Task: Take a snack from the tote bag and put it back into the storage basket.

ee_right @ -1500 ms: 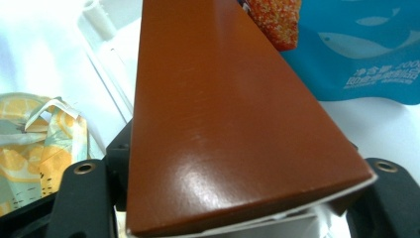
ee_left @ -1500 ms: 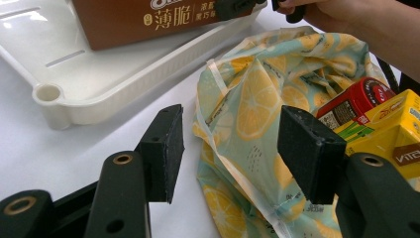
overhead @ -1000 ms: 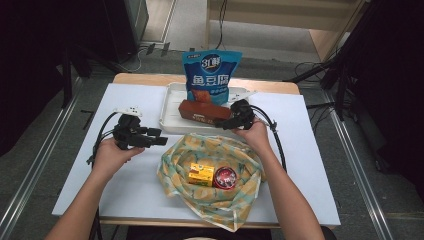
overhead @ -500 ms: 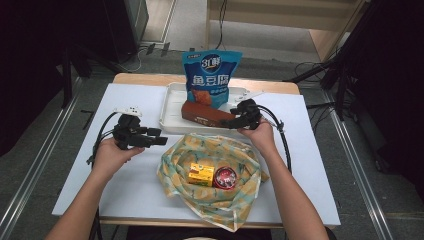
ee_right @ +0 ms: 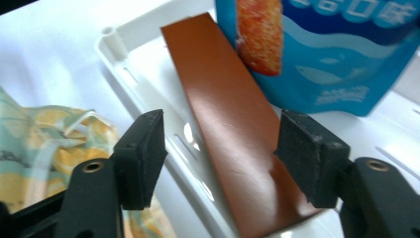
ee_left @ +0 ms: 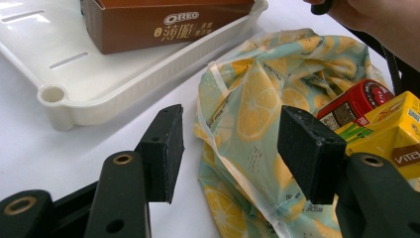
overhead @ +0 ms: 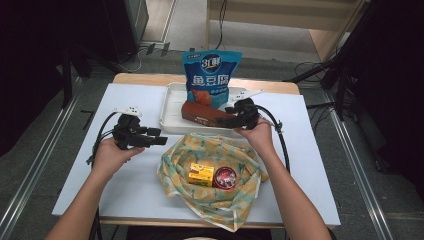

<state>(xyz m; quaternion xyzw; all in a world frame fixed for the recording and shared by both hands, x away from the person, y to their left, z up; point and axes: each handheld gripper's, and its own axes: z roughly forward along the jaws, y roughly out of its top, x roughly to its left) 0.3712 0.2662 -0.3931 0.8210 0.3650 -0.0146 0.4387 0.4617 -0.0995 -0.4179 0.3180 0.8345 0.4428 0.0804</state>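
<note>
A brown Oreo box (overhead: 202, 113) lies in the white tray (overhead: 170, 107), leaning against an upright blue snack bag (overhead: 211, 75). My right gripper (overhead: 226, 121) is open at the box's near end. In the right gripper view its pads (ee_right: 143, 153) stand apart on either side of the box (ee_right: 233, 124), below the blue bag (ee_right: 322, 49). My left gripper (overhead: 156, 141) is open and points at the lemon-print cloth bag (overhead: 215, 150). In the left gripper view the cloth (ee_left: 247, 104) lies beyond the spread jaws, with nothing between them.
Inside the cloth bag sit a yellow drink carton (overhead: 201, 173) and a red can (overhead: 225, 178), seen close as carton (ee_left: 391, 129) and can (ee_left: 361, 101). The tray's corner (ee_left: 54, 96) is near the left gripper. Cables trail from both grippers across the white table (overhead: 310, 165).
The brown box has settled lower and flatter in the tray. The right hand has shifted slightly to the right. The left gripper has barely moved.
</note>
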